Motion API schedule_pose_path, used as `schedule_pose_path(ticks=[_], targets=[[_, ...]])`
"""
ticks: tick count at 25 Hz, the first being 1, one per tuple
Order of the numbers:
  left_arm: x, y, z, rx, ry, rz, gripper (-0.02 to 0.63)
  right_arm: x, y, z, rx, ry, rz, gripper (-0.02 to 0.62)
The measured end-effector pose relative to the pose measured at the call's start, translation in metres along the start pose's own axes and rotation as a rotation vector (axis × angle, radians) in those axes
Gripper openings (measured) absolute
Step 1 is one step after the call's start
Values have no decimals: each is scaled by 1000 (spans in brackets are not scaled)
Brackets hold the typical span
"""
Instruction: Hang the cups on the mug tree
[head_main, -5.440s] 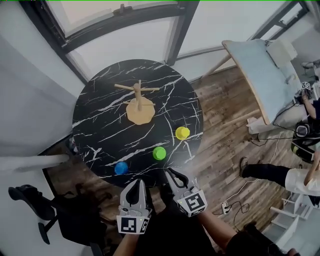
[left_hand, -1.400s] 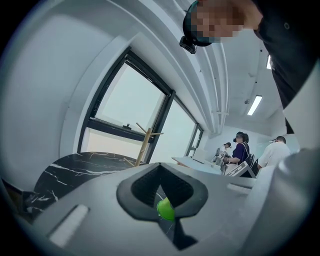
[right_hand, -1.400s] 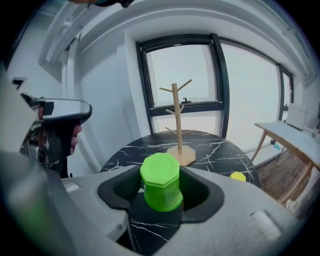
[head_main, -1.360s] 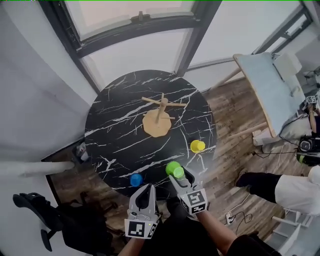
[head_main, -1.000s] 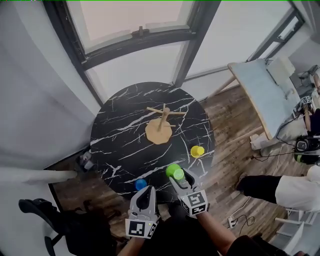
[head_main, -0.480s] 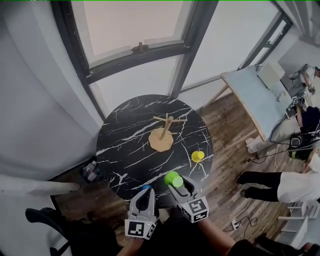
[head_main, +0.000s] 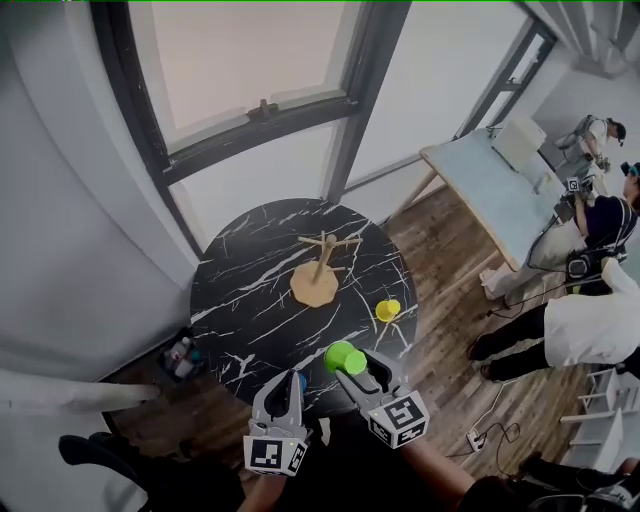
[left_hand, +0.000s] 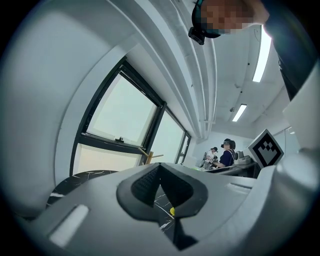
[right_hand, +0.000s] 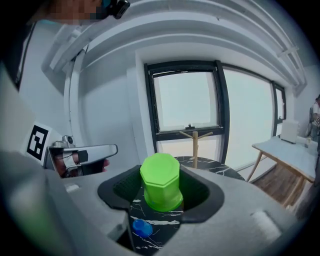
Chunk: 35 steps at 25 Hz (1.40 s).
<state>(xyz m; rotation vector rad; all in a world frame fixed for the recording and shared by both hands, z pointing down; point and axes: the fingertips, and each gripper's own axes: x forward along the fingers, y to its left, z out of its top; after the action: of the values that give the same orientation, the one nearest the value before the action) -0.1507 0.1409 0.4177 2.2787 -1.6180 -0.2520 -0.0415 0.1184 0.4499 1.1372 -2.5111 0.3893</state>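
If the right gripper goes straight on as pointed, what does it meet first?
Likely the tabletop just short of the mug tree; the right gripper, holding the green cup, tilts down. Depth unclear.

No readable text, labels or numbers.

Green cup (head_main: 346, 357) inverted, aloft, yellow cup (head_main: 388, 310) and blue cup (right_hand: 141, 228) on table (head_main: 250, 300), wooden mug tree (head_main: 320, 262) upright

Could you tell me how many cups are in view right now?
3: green cup held in the right gripper; yellow cup and blue cup standing on the table; none appear hidden.
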Motion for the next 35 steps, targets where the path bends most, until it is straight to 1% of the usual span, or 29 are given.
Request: schedule_pose_path(ticks=[5,10,14,17,26,31,35], targets=[[5,-6,7,8,-10,-26,0,-5,1,17,8,-33,6,238],[10,-5,6,1,-12,-30,0,-5,-1,32,12,-55,9,238],[17,-7,14,17,-8,-31,0,-2,-7,38,10,-65,16,238],[24,-5,11,24,-4,-31,0,2,-12,45,9,-78,23,238],[55,-6,27,31,-8,-10,0,11,-39,69,12,-101,39,238],[77,-5,27,35,-9,-9,0,19,-58,80,20,-114,34,238],[93,-9,34,35,-4,-11,0,23,-71,90,23,-117,36,238]])
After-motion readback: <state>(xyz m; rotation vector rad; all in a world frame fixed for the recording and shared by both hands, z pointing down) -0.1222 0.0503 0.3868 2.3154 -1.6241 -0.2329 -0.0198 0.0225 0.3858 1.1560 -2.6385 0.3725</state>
